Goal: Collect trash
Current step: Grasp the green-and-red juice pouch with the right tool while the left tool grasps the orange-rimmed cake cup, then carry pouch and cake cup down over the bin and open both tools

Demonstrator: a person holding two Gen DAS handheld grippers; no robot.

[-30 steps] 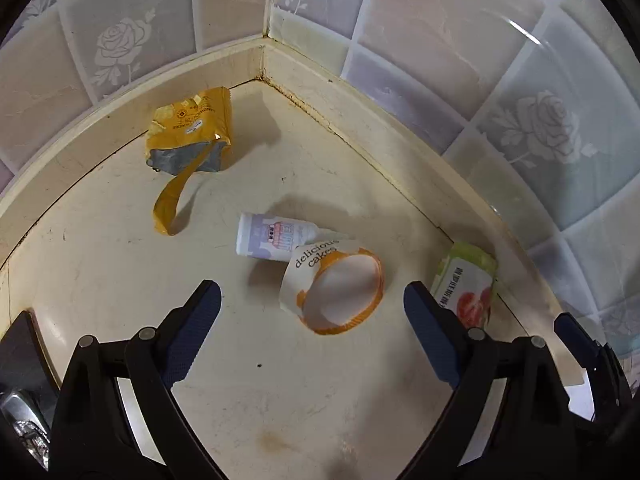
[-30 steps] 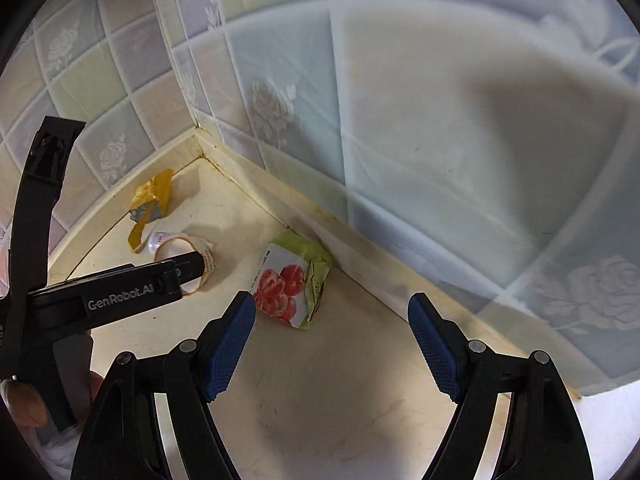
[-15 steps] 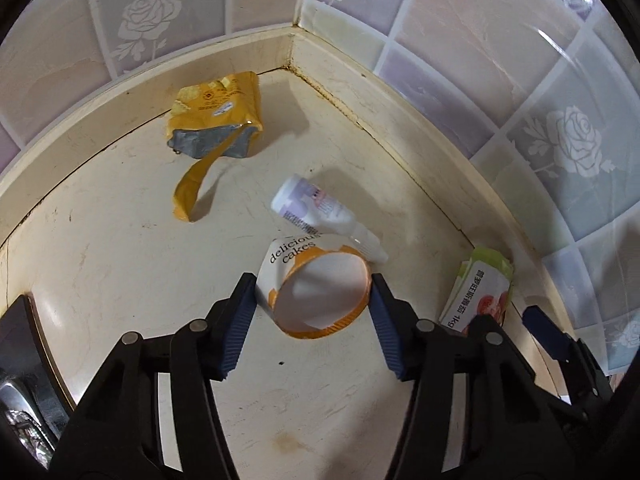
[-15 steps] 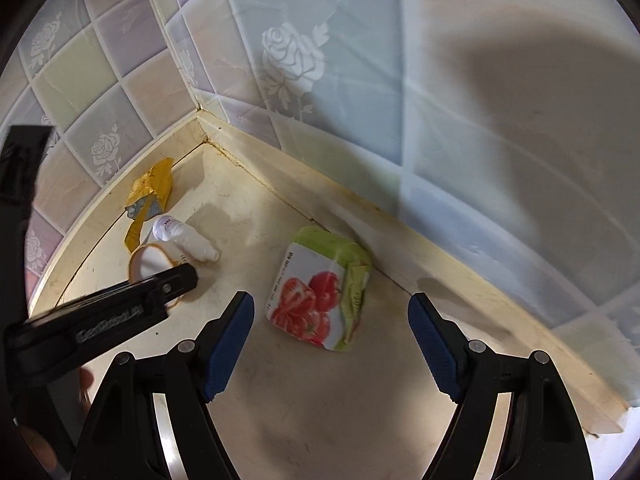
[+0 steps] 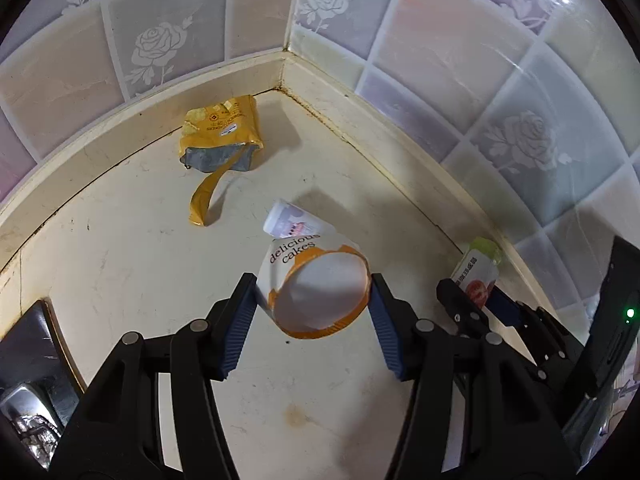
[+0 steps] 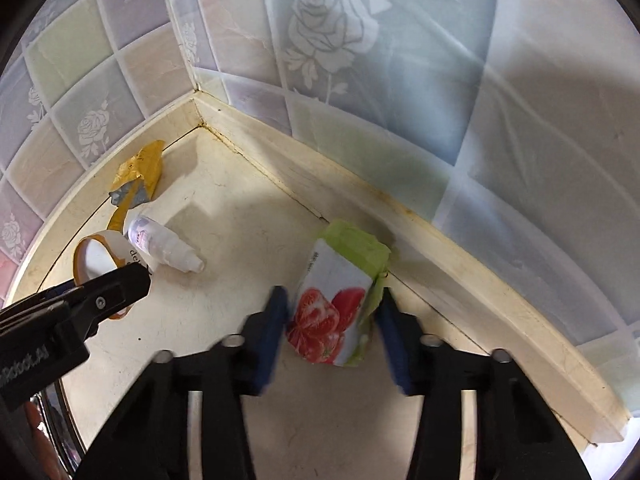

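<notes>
My left gripper point(image 5: 312, 312) is shut on a white and orange paper cake cup point(image 5: 316, 284) marked "delicious cakes"; the cup also shows in the right wrist view point(image 6: 96, 256). A small white bottle point(image 5: 288, 222) lies just behind it, on its side point(image 6: 160, 246). A torn yellow snack bag point(image 5: 220, 136) lies near the corner. My right gripper point(image 6: 332, 332) has its fingers on both sides of a green and white carton with strawberries point(image 6: 336, 304), closing on it; its pads look blurred.
The cream counter point(image 5: 120, 264) ends in a tiled wall corner point(image 5: 286, 40) with a raised ledge point(image 6: 460, 240). A dark metal sink edge point(image 5: 28, 360) sits at the lower left. The right gripper point(image 5: 500, 312) shows beside the carton in the left view.
My left gripper closed on the cake cup and tipped it up, pushing the bottle. My right gripper moved forward to the strawberry carton and its fingers closed in around it.
</notes>
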